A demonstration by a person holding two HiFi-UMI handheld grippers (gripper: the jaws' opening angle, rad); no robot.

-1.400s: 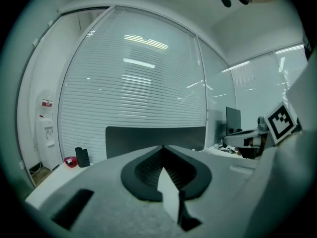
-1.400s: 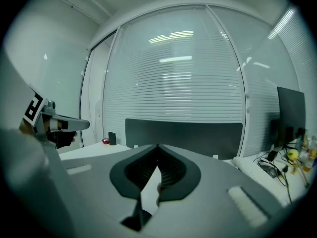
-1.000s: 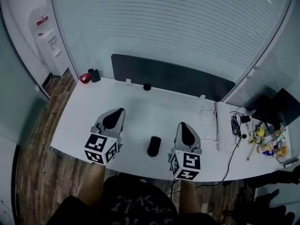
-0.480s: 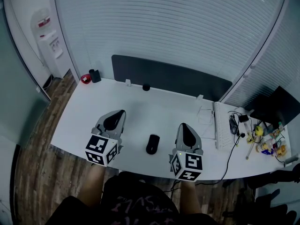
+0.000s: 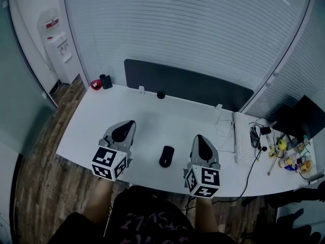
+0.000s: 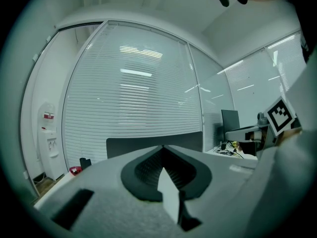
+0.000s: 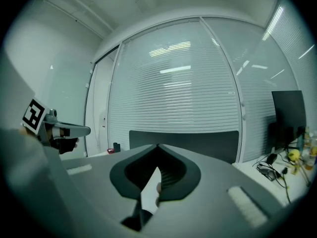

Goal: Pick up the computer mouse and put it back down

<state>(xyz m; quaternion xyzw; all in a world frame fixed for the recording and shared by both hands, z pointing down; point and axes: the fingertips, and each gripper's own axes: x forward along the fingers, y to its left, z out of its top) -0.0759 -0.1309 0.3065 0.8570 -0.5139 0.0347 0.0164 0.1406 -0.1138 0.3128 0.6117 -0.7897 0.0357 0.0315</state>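
The computer mouse (image 5: 166, 156) lies on the white desk (image 5: 96, 121) at lower centre, between the left gripper (image 5: 127, 124) and the right gripper (image 5: 199, 139), touching neither. Both have their jaws clenched together on nothing.

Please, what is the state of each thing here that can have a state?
left gripper: jaws shut, empty.
right gripper: jaws shut, empty.
computer mouse: lying on the desk between both grippers, untouched.
monitor: screen dark.
window blinds: lowered.
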